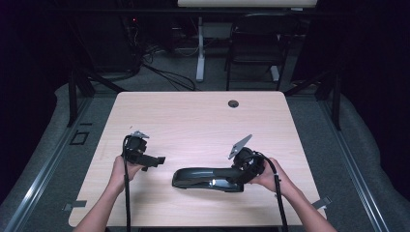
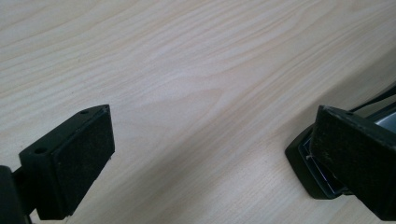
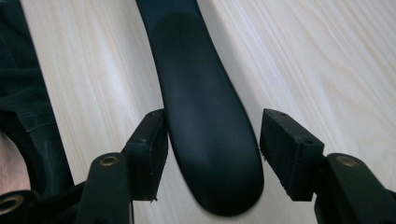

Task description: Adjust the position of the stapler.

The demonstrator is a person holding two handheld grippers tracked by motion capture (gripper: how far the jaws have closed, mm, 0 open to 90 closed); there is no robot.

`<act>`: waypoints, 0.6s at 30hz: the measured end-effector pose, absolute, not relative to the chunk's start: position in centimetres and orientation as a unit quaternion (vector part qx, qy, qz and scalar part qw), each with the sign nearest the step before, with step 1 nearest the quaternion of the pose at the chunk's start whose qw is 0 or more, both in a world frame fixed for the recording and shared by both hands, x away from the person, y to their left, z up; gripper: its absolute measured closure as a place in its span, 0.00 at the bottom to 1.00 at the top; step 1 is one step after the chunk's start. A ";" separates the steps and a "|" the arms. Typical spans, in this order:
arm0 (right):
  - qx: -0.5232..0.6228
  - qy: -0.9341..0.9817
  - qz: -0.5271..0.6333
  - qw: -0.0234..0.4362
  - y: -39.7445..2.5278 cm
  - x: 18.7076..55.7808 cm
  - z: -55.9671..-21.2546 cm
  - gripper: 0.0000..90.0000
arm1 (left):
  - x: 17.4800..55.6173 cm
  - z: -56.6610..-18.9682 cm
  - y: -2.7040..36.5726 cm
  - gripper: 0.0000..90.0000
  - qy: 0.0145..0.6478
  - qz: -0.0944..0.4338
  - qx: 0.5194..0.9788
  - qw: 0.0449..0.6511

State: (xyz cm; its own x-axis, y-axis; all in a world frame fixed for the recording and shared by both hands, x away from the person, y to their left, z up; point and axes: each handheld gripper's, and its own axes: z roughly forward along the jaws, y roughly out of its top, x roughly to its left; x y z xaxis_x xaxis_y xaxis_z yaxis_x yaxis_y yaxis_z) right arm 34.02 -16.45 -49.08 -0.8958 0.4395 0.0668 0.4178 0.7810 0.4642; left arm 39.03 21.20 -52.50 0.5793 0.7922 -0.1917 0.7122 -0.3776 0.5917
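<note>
A long black stapler (image 1: 203, 178) lies on the pale wooden table (image 1: 193, 121), near its front edge. My right gripper (image 1: 238, 175) is at the stapler's right end. In the right gripper view its jaws (image 3: 212, 144) stand on either side of the stapler's rounded top (image 3: 201, 93); the left pad is close against it and a gap shows at the right pad. My left gripper (image 1: 155, 159) is open, a short way left of the stapler. In the left gripper view the jaws (image 2: 215, 140) are spread wide over bare wood, and the stapler's end (image 2: 301, 161) shows behind the right one.
A round cable hole (image 1: 233, 103) sits near the table's far edge. Beyond the table stand a chair (image 1: 256, 43) and a white desk leg (image 1: 200, 53), with cables on the floor. A dark sleeve (image 3: 23, 93) shows in the right gripper view.
</note>
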 end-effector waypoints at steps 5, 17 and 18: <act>0.258 0.937 0.233 0.042 -17.8 32.8 -49.2 0.55 | 39.1 -52.6 21.1 0.00 0.456 0.060 0.828 0.321; 0.280 0.932 0.227 0.038 -19.0 33.6 -49.3 0.55 | 39.1 -52.6 21.1 0.00 0.454 0.067 0.830 0.316; 0.278 0.930 0.237 0.041 -18.7 33.4 -49.2 0.60 | 39.1 -52.6 21.0 0.00 0.455 0.067 0.830 0.317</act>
State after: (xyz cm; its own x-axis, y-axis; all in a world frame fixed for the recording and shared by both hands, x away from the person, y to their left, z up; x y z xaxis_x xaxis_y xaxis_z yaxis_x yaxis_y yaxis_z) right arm 33.44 -18.74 -49.18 -0.8419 0.5367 0.0562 0.4981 0.7328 0.4637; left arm 39.07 21.01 -52.56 0.5775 0.7970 -0.1771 0.7123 -0.3859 0.5862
